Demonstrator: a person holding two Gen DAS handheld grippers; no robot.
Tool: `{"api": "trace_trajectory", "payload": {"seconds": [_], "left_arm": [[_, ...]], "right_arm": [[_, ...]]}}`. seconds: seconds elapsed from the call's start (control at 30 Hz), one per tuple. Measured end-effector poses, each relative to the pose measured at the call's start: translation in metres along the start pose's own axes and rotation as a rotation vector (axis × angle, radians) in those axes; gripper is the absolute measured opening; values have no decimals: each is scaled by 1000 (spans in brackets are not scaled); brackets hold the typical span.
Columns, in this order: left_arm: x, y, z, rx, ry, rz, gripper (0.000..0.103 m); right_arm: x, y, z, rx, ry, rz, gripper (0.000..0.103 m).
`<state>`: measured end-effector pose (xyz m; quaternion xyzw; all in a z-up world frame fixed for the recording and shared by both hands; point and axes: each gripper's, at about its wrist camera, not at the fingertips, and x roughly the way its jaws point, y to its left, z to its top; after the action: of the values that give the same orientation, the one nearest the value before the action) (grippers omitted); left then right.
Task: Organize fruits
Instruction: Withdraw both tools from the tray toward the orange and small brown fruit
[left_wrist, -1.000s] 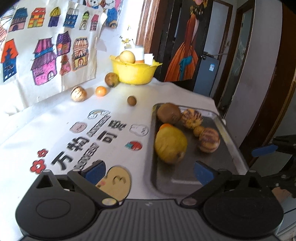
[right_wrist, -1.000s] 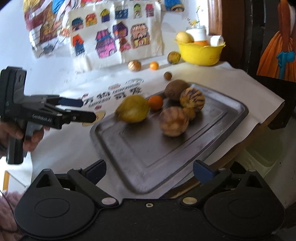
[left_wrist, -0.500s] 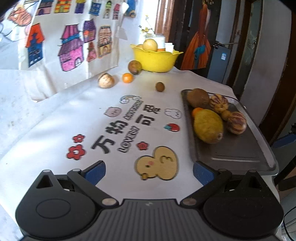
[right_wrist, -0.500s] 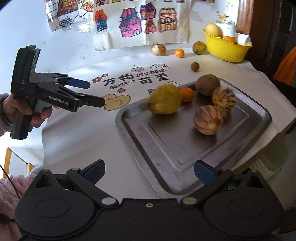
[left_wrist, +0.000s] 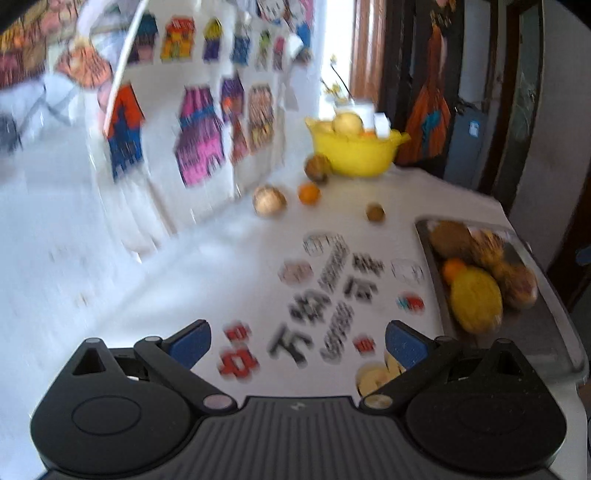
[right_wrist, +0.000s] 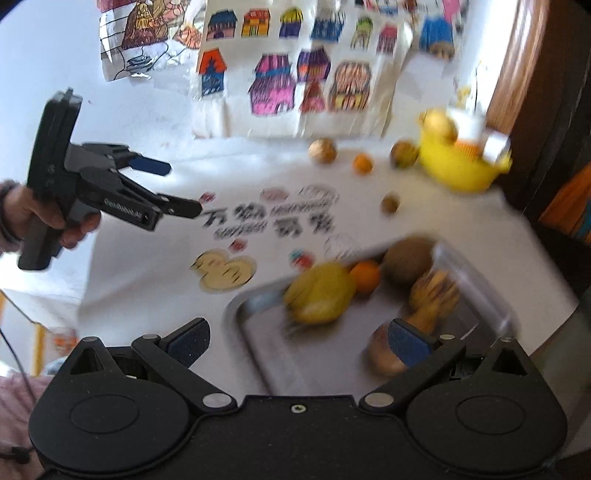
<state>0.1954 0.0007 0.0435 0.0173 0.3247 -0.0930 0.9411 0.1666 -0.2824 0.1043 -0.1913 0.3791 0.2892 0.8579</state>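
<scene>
A grey metal tray (right_wrist: 258, 354) (left_wrist: 554, 332) holds a big yellow fruit (right_wrist: 319, 293) (left_wrist: 476, 299), a small orange (right_wrist: 365, 276), a brown round fruit (right_wrist: 406, 260) and striped fruits (right_wrist: 434, 295). Loose on the white cloth lie a pale striped fruit (left_wrist: 269, 201), an orange (left_wrist: 309, 193), a greenish fruit (left_wrist: 317, 168) and a small brown one (left_wrist: 375, 213). A yellow bowl (left_wrist: 354, 153) with fruit stands at the back. My left gripper (left_wrist: 297, 341) (right_wrist: 177, 192) hovers open over the printed cloth. My right gripper (right_wrist: 299, 341) is open above the tray's near end, holding nothing.
Coloured house drawings (left_wrist: 199, 136) hang on the wall behind the table. A dark doorway and a painting (left_wrist: 432, 110) are at the back right. The table edge drops off just right of the tray. A hand (right_wrist: 40, 218) holds the left gripper.
Both views have swung left and are blurred by motion. The left gripper moved further left, away from the tray. The right gripper moved in over the tray. No fruit has shifted.
</scene>
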Motion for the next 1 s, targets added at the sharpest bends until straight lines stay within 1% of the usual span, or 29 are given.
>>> {"api": "trace_trajectory", "payload": {"seconds": [0.07, 0.13, 0.27, 0.4, 0.5, 0.57, 0.63, 0.77, 1.0], "left_arm": [[-1, 4, 15, -9, -36, 11, 103], [-1, 7, 28, 4, -71, 25, 103], [5, 5, 51, 80, -143, 63, 103], [18, 0, 70, 130, -172, 72, 103], [30, -3, 80, 155, -177, 56, 103], [39, -6, 85, 182, -177, 53, 103], [50, -9, 89, 206, -171, 55, 103], [74, -11, 95, 234, -144, 58, 103], [115, -10, 104, 206, -100, 46, 103]], "right_arm": [[-4, -6, 15, -50, -20, -29, 102], [-9, -13, 30, -90, -43, -58, 102], [-16, -29, 60, -148, -107, -98, 102], [-12, -45, 81, -176, -182, -102, 102], [3, -55, 84, -214, -247, -99, 102], [20, -62, 83, -230, -258, -97, 102], [37, -68, 80, -221, -256, -90, 102], [69, -82, 76, -165, -248, -50, 102], [110, -110, 71, -61, -231, -6, 102]]}}
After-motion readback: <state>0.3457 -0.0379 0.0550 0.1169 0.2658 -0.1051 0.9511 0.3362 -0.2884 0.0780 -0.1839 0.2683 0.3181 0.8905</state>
